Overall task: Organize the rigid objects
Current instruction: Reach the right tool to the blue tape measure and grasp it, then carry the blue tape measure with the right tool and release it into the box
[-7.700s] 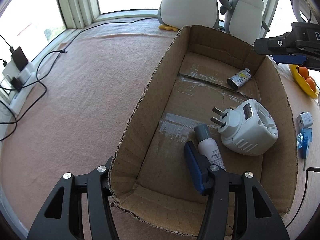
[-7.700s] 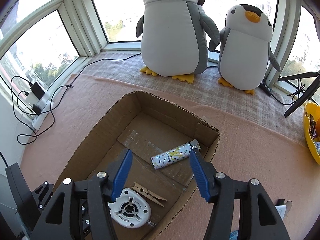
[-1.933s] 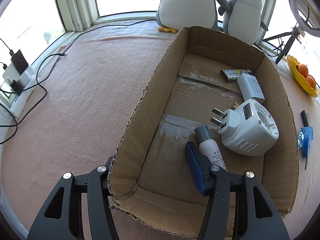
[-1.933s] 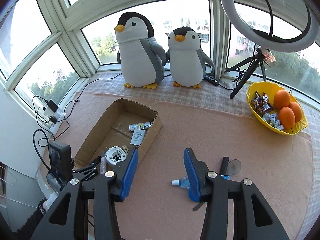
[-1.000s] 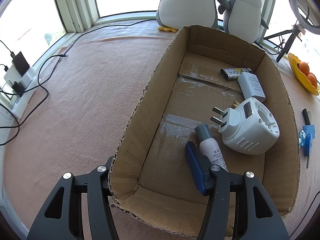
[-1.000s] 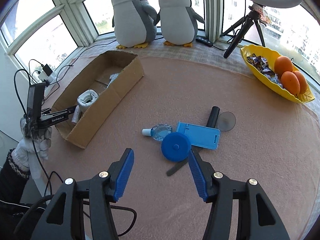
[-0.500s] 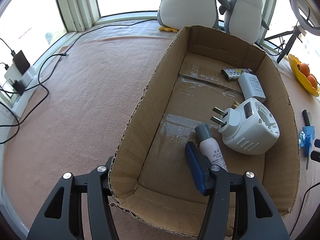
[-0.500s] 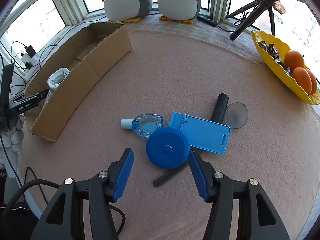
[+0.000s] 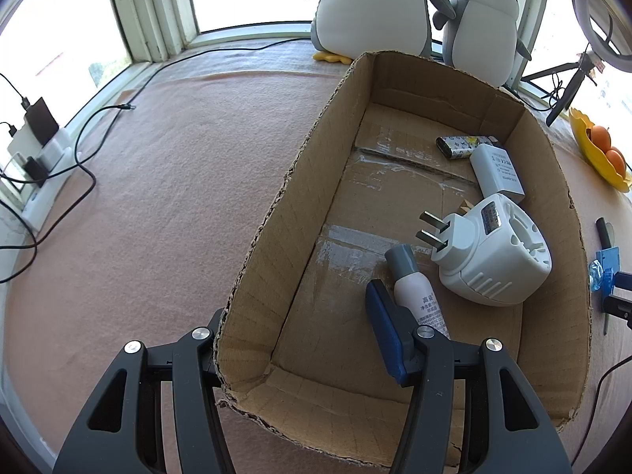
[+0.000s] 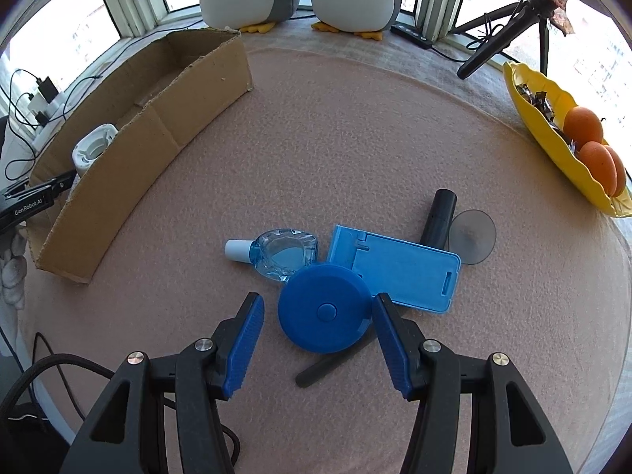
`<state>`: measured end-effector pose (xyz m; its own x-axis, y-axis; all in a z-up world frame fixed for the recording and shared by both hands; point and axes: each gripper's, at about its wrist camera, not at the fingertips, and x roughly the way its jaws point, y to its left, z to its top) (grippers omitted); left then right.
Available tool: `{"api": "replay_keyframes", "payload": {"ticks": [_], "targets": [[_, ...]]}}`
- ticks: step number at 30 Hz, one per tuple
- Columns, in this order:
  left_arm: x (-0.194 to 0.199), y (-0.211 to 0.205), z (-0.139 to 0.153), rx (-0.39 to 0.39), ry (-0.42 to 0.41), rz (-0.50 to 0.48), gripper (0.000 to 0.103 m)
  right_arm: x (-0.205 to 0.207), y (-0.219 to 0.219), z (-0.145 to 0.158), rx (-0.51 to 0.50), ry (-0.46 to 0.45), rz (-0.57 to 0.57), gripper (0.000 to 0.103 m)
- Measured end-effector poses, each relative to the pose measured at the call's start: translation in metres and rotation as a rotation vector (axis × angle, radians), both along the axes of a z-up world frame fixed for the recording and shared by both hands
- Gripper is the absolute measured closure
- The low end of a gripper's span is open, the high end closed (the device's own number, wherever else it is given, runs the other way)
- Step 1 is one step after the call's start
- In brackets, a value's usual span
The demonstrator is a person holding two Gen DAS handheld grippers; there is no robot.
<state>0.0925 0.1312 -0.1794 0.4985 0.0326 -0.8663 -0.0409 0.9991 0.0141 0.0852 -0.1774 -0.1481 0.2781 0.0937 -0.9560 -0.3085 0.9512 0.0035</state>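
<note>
Pink felt mat (image 10: pixel 355 138) bearing cardboard box (image 10: pixel 158 91)

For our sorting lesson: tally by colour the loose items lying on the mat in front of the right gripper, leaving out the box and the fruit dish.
Blue: 3 (round case, flat holder, small bottle)
Black: 2 (cylinder, strip)
Grey: 1 (translucent disc)
Total: 6

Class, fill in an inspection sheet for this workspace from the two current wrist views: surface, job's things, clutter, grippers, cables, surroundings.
Surface: pink felt mat.
Job's things: round blue case, blue card holder, small clear bottle and black tube lie on the mat; cardboard box holds a white plug adapter and spray bottle.
Clutter: yellow fruit bowl.
Grippers: left gripper clamps the box's wall; right gripper open, straddling the blue case.
Cables: black cables at the power strip.
Surroundings: two plush penguins, windows.
</note>
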Motion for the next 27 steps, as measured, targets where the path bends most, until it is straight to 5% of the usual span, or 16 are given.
{"api": "replay_keyframes", "payload": {"ticks": [2, 13, 27], "targets": [[0.0, 0.0, 0.0, -0.001, 0.0, 0.0, 0.046, -0.001, 0.002, -0.001, -0.012, 0.002, 0.01, 0.058], [0.0, 0.0, 0.0, -0.001, 0.0, 0.0, 0.046, -0.007, 0.007, 0.005, -0.015, -0.021, 0.013, 0.058], [0.0, 0.001, 0.0, -0.001, 0.0, -0.001, 0.046, -0.004, 0.035, 0.055, 0.067, -0.133, 0.041, 0.058]]}}
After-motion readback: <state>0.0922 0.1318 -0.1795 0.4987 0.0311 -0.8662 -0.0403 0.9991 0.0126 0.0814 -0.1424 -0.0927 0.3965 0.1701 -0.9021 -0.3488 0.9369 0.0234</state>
